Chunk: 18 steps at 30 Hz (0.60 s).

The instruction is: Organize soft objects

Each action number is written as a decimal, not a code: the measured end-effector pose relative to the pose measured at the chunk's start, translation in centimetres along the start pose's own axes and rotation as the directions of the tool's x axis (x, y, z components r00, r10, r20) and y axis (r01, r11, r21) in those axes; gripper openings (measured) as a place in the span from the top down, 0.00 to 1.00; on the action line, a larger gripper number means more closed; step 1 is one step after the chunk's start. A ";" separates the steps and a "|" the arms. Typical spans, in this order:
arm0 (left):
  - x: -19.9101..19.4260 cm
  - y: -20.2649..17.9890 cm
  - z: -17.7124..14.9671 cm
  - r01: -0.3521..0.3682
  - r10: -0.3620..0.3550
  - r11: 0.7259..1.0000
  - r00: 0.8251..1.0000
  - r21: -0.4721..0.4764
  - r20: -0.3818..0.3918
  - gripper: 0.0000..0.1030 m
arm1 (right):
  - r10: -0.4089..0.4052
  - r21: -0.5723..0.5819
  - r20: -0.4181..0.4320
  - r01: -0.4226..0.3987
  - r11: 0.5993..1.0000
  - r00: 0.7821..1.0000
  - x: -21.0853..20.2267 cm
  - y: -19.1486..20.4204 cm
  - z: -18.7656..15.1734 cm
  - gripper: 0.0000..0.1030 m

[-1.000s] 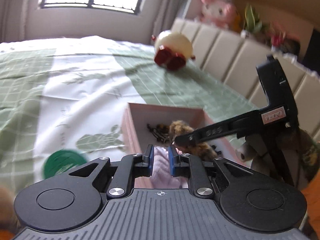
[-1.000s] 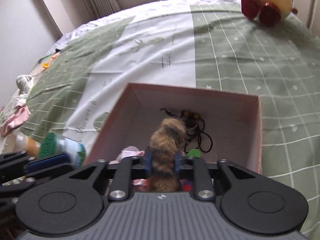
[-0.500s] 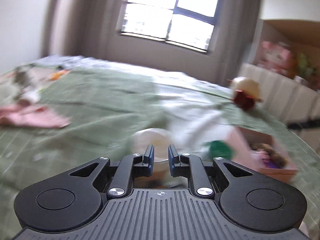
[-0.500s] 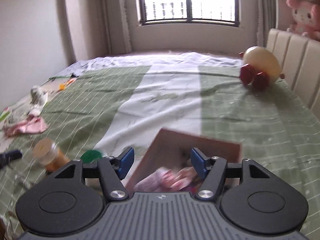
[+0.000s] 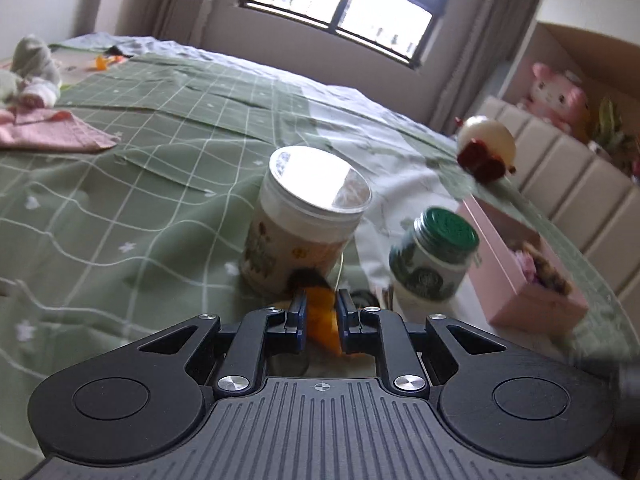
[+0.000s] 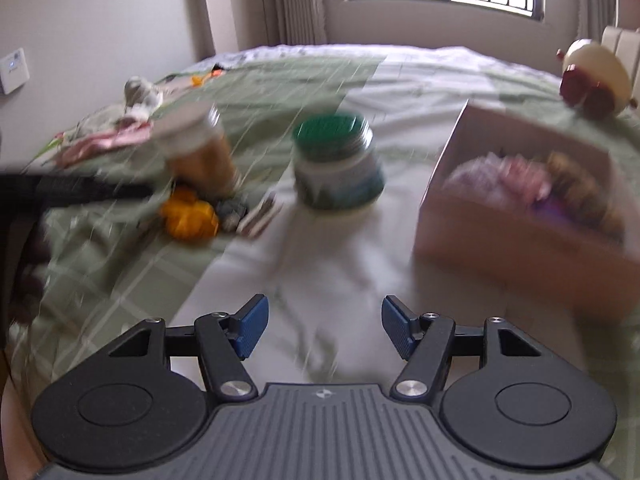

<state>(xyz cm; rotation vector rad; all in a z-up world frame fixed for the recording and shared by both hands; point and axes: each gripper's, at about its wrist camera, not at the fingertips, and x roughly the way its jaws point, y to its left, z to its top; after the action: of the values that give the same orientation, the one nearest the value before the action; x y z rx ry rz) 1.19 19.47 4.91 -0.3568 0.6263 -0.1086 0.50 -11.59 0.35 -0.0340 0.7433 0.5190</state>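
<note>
The left gripper pinches a soft orange plush beside a white-lidded jar on the checked bedspread; the right gripper hangs spread near the pink box.

Both wrist views sit low over the bed, facing the window (sharing jars and box).

Home bedroom. Evidence: bed w/ green grid-pattern bedspread filling centre frame; padded beige headboard right; barred window w/ curtains, top centre; pink plush toy on shelf, upper right; wall thermostat/switch far left.
</note>
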 end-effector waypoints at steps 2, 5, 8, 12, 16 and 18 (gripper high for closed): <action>1.4 -0.4 0.0 -0.014 0.014 1.000 1.000 -0.025 -0.002 0.84 | -0.008 -0.020 -0.004 0.008 1.000 1.000 0.0 0.3 -1.0 0.39; 3.3 -1.5 -0.6 0.005 -0.006 1.000 0.999 -0.020 -0.048 0.84 | -0.037 -0.057 0.018 0.038 0.998 0.999 -0.4 0.6 -1.3 0.39; 3.8 -3.9 -1.9 0.147 -0.138 0.987 0.982 0.068 -0.127 0.84 | -0.031 -0.069 0.053 0.034 0.997 0.998 -1.1 0.4 -1.1 0.38; 3.1 -6.3 -3.5 0.244 -0.205 0.955 0.954 0.169 -0.218 0.83 | -0.015 -0.062 0.061 0.018 0.998 0.998 -1.0 0.0 -0.7 0.38; 0.9 -5.6 -3.3 0.164 -0.147 0.974 0.983 0.157 -0.113 0.84 | -0.027 -0.076 0.042 0.030 0.997 0.999 0.0 0.2 -1.3 0.38; 0.2 -4.8 -2.6 0.052 -0.050 0.989 0.999 0.138 -0.021 0.84 | -0.049 -0.080 0.041 0.052 0.995 0.998 0.6 0.2 -1.8 0.38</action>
<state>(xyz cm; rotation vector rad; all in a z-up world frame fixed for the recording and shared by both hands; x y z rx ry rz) -0.12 14.21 4.55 -0.2380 0.6236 -0.2033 -0.36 -11.52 -1.34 -0.1174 0.6813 0.5002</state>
